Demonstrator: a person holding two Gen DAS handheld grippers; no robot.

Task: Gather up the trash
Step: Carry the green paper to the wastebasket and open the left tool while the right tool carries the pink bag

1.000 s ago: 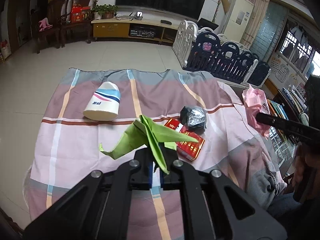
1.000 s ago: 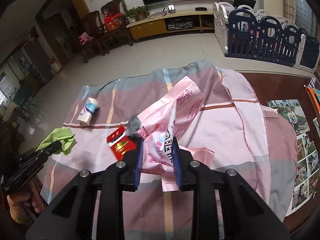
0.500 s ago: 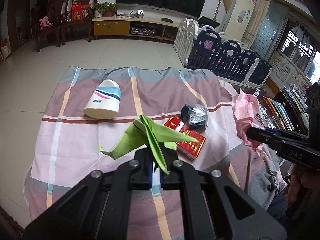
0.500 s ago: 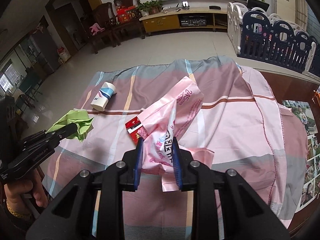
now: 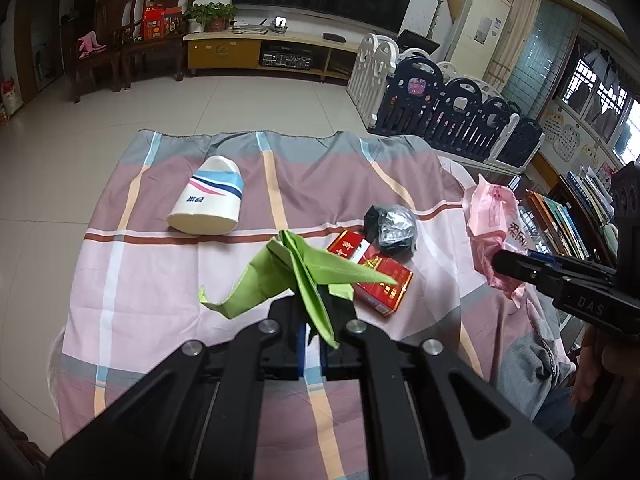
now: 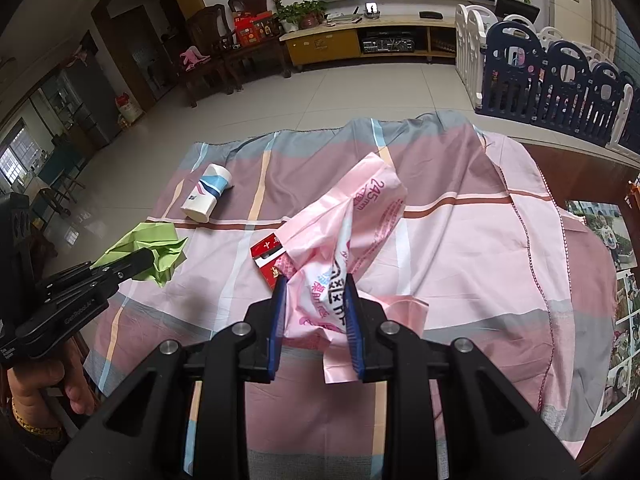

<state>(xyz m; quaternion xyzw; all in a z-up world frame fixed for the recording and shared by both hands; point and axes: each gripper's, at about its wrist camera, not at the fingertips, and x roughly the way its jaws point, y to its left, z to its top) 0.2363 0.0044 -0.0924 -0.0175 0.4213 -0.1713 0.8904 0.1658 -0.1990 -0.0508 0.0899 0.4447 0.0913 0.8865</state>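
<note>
Trash lies spread over a table (image 5: 132, 280) under a checked cloth, and the step in hand looks like bagging it; the left tongs (image 5: 313, 344) are pinched tight on a green paper (image 5: 304, 272), lifted clear of the cloth, while the right tongs (image 6: 316, 320) are closed partway on the crumpled body of a pink bag (image 6: 352, 232), held up off the table; taking the bag as landmark, the green paper hangs well to its left, a red pack (image 6: 266, 252) lies just beside and partly behind its lower left edge, and a paper cup (image 6: 206, 196) lies on its side farther off to the upper left; a dark foil wad (image 5: 390, 226) rests touching the far side of the pack, seen only from the left wrist view; the next move, as I judge it, is to bring the paper across to the bag and let it drop inside; the hitch is that the bag is bunched and gripped around its middle, so no open mouth shows, and it would need shaking or spreading first; the pack and wad sit below the path between the two tongs, yet low enough not to block it; a person's hand (image 6: 48, 384) grips the left handle.
</note>
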